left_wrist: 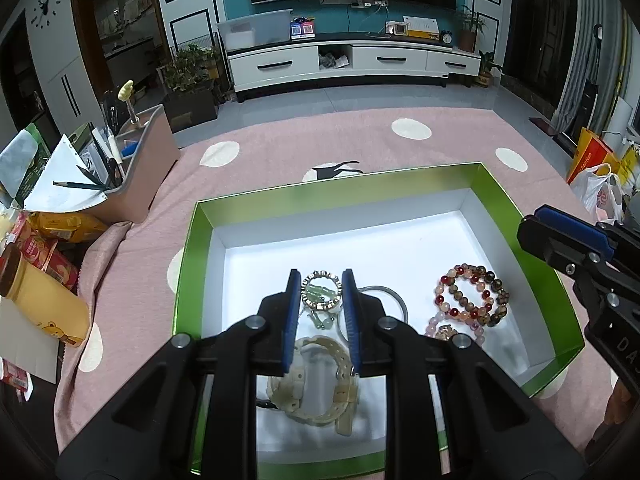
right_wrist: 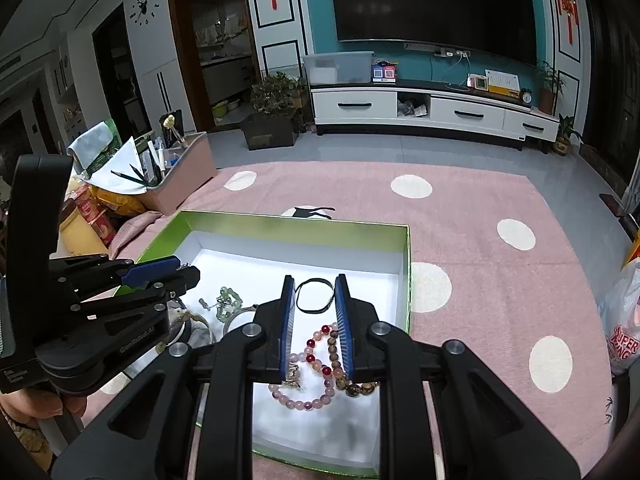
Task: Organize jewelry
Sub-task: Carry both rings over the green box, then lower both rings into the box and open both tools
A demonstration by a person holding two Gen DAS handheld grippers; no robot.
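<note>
Jewelry (left_wrist: pixel 470 298) lies in the green box (left_wrist: pixel 188 272) beneath both tongs (left_wrist: pixel 321 280) (right_wrist: pixel 316 286) (each slightly spread, gripping nothing).

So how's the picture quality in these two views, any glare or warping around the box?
Left wrist view: the white floor of the green box is blown out by glare and the TV cabinet bows from fisheye. Right wrist view: ceiling lights reflect in the TV, corners go dark, the beaded bracelets stay sharp.
</note>
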